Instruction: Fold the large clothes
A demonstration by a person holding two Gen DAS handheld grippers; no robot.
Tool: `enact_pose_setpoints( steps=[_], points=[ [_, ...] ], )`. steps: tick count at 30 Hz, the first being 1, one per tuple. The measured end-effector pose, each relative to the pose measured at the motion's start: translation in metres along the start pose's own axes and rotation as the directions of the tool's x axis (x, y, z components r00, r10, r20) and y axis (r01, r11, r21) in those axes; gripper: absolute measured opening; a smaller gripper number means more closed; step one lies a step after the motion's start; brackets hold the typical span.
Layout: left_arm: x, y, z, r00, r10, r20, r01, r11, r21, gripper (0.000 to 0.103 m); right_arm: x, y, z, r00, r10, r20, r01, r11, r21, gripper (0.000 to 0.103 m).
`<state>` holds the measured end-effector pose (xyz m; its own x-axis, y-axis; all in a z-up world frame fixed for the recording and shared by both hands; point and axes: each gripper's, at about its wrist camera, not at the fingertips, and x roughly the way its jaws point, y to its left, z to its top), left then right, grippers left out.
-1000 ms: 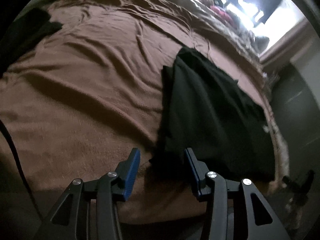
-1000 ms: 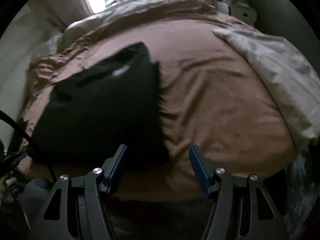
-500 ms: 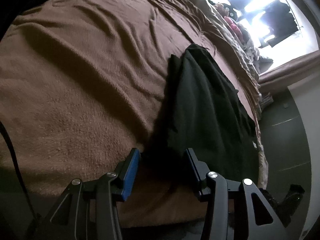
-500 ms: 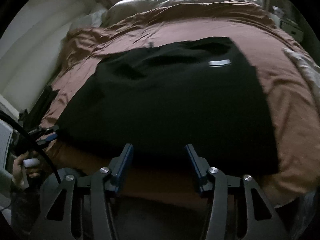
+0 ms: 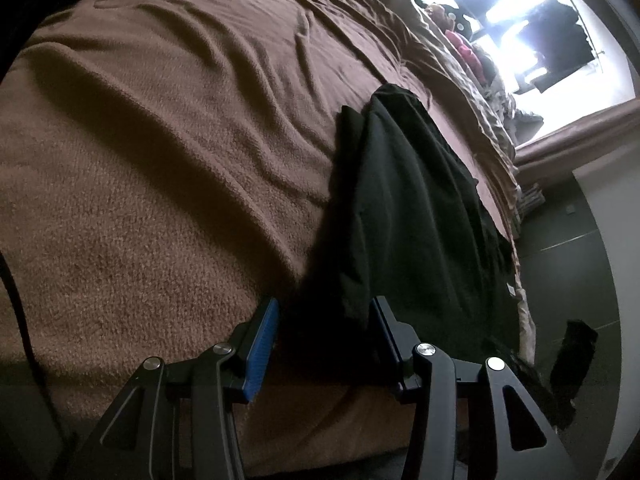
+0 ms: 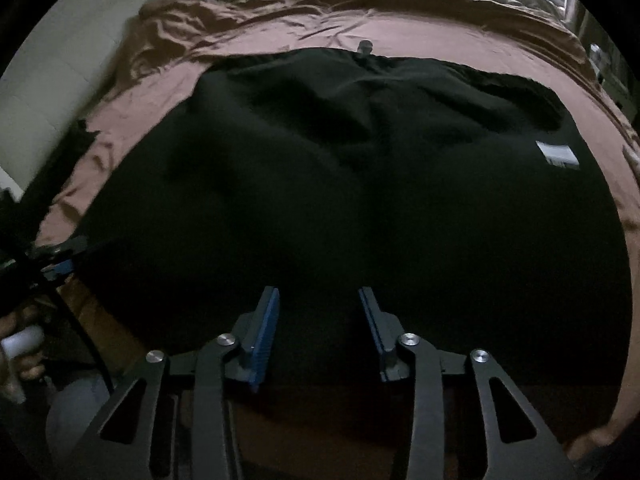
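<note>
A large black garment [image 6: 360,184] lies spread on a brown blanket [image 5: 160,160] that covers a bed. It carries a small white label [image 6: 557,153] near its right side. In the left wrist view the garment [image 5: 408,208] runs away along the bed's right edge. My left gripper [image 5: 325,306] is open, its jaws either side of the garment's near left corner, low over the blanket. My right gripper [image 6: 318,294] is open over the garment's near edge. The left gripper [image 6: 60,260] also shows at the far left of the right wrist view.
Crumpled satin bedding [image 6: 240,16] lies beyond the garment. A bright window [image 5: 520,32] and piled clothes [image 5: 468,48] are at the far end. Dark floor [image 5: 568,264] lies right of the bed. A cable [image 5: 16,304] hangs at the left.
The right gripper swung left from the garment's right corner to over its near edge, closer in. The left gripper dropped lower and nearer the garment's left corner. Both stayed open.
</note>
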<state>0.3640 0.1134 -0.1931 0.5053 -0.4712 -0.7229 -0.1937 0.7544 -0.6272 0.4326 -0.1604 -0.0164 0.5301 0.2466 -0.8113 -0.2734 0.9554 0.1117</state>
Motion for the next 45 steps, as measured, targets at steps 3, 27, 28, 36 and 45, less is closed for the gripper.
enact_pose_setpoints(
  steps=[3,27,28,36,45],
  points=[
    [-0.001,0.001,-0.001,1.000,0.000,0.003,0.000,1.000,-0.007,0.049,0.017,0.001,0.023,0.999,-0.043,-0.013,0.042,0.999,-0.012,0.031],
    [-0.018,0.020,-0.014,0.995,-0.095,-0.014,0.089,0.963,-0.255,0.057,0.114,-0.030,0.165,0.991,-0.126,-0.047,0.130,0.985,0.117,0.027],
    [-0.019,0.020,-0.015,0.994,-0.109,-0.007,0.103,0.958,-0.266,0.062,0.112,-0.030,0.166,0.992,-0.118,-0.047,0.123,0.984,0.128,0.027],
    [-0.010,0.014,-0.013,0.989,-0.146,-0.010,0.136,0.945,-0.296,0.072,0.063,-0.020,0.131,1.000,0.010,0.009,-0.011,0.996,0.087,0.027],
    [-0.005,0.003,-0.009,0.989,-0.148,0.021,0.148,0.951,-0.273,0.072,0.041,-0.011,0.058,0.981,0.192,0.013,-0.193,0.977,0.094,0.027]
  ],
)
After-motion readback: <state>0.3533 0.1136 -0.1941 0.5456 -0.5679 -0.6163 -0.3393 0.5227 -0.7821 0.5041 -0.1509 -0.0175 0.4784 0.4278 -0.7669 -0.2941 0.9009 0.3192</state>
